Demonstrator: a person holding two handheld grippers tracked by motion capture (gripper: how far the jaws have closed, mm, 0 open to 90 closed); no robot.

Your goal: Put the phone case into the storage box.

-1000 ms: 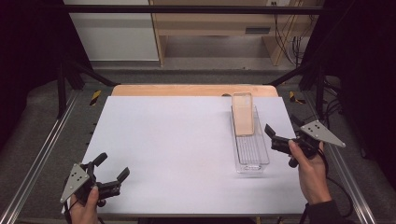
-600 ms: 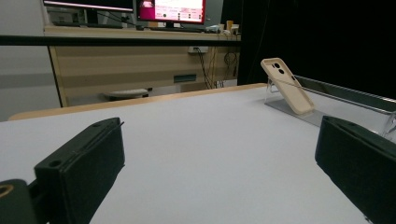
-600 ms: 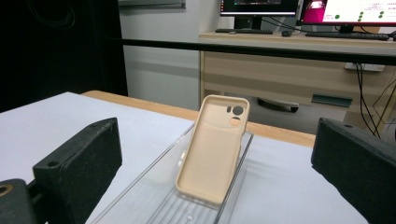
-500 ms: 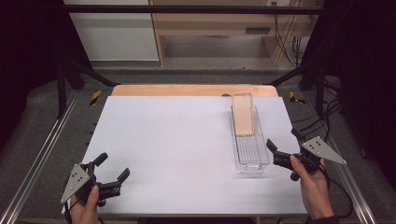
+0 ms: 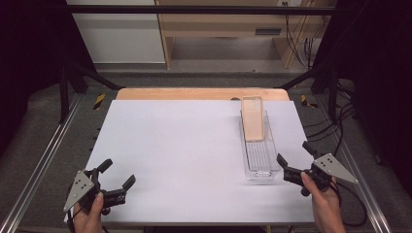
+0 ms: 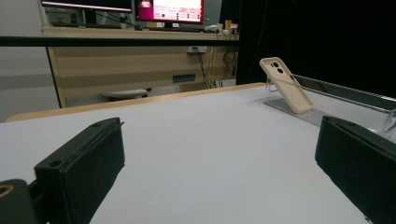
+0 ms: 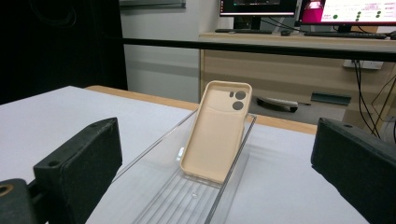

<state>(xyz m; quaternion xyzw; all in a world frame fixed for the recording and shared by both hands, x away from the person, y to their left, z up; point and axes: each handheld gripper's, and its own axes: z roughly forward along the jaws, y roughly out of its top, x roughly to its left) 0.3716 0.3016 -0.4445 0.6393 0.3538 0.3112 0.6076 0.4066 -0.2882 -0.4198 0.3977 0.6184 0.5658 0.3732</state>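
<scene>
A beige phone case (image 5: 253,118) (image 7: 216,132) (image 6: 286,85) leans upright at the far end of a long clear plastic tray (image 5: 259,156) (image 7: 187,198) on the right half of the white table (image 5: 184,150). My right gripper (image 5: 296,156) (image 7: 210,186) is open, low at the table's right edge, just right of the tray's near end and facing the case. Over the near left corner my left gripper (image 5: 116,174) (image 6: 219,172) stands open with nothing between its jaws.
A wooden strip (image 5: 199,93) runs along the table's far edge. Metal rails (image 5: 43,160) flank the table on both sides. Beyond stand a wooden desk (image 7: 299,60) with monitors and cables (image 5: 301,48).
My right gripper has drawn back toward the near edge and dropped lower, from beside the tray's middle to its near end. The left gripper has stayed put.
</scene>
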